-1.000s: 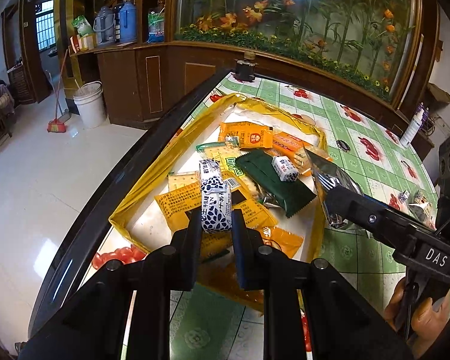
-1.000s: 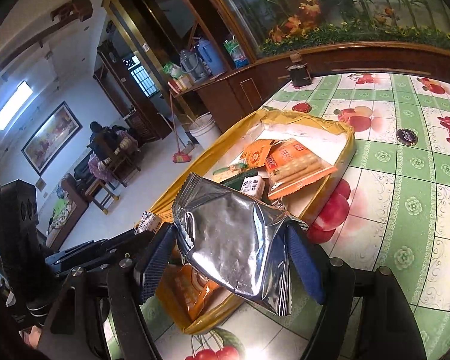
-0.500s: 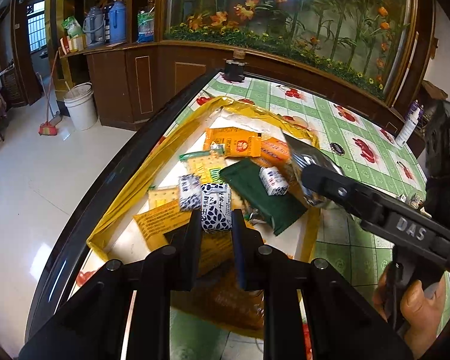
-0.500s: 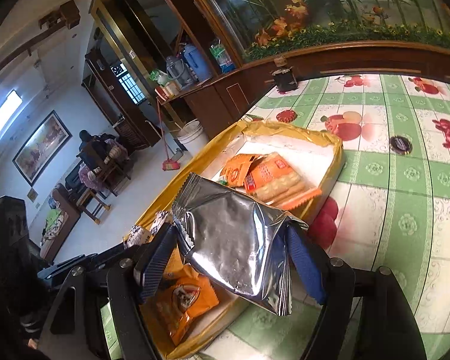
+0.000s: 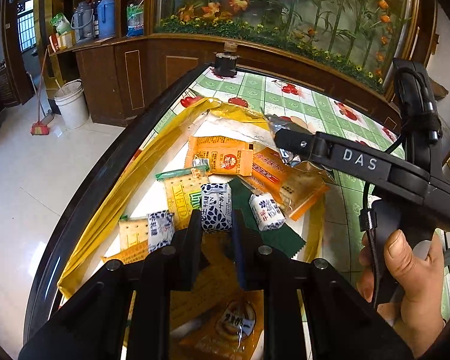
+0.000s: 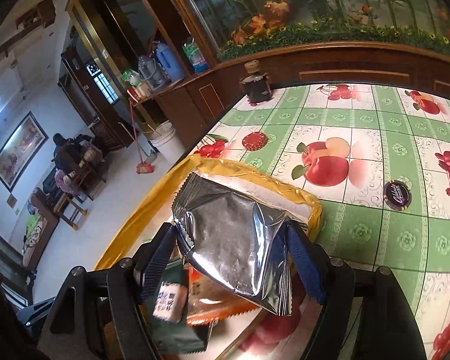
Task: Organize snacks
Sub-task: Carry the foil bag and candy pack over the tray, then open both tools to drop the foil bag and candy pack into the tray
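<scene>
Where silver packet overhangs, snacks half-hidden

"DAS" on right tool, "WEID" on cracker pack

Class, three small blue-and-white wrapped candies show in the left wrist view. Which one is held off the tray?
The middle candy, pinched between the left gripper's fingers. The other two lie loose in the yellow tray on either side.

Snack packets in the tray on the table (bucket on floor, left)
</scene>
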The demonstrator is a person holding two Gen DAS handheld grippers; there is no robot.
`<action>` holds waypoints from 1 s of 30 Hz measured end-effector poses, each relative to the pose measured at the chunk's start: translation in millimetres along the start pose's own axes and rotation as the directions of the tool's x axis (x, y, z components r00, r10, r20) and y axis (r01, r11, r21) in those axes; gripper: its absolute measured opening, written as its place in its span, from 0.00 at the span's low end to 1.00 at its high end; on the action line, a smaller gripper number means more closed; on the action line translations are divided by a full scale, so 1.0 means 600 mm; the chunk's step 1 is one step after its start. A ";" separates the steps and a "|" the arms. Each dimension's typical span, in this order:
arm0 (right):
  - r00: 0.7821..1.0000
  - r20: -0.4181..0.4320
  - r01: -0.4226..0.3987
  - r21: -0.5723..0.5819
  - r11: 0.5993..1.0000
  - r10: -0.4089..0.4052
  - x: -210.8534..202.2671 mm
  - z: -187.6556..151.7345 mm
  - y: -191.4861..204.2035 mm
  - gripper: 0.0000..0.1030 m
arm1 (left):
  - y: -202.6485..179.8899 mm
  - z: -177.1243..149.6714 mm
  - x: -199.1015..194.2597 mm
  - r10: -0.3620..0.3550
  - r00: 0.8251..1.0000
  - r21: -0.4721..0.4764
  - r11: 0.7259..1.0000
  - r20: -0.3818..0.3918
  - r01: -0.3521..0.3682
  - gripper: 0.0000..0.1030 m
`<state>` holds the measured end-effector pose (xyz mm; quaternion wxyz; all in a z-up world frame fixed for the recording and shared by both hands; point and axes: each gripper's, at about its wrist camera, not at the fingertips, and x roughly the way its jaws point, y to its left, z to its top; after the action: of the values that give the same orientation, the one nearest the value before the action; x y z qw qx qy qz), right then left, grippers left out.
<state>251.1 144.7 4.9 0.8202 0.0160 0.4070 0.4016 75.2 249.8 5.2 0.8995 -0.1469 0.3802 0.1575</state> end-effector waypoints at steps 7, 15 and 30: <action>1.000 -0.030 0.004 -0.001 1.000 -0.004 0.029 0.002 -0.006 0.69 | -0.016 -0.002 0.011 0.034 0.999 0.032 0.999 0.002 -0.034 0.16; 0.999 -0.044 0.010 -0.008 1.000 -0.010 0.035 -0.004 -0.005 0.68 | -0.017 -0.006 0.034 0.044 0.999 0.033 0.998 -0.027 -0.044 0.16; 0.999 0.024 -0.026 0.062 0.998 0.025 -0.073 -0.065 -0.023 0.77 | -0.023 -0.007 0.038 0.099 0.995 0.039 0.994 -0.015 -0.099 0.33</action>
<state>218.3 93.9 2.6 0.8188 0.0515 0.4096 0.3989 93.1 239.5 -12.5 0.8899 -0.1120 0.3976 0.1934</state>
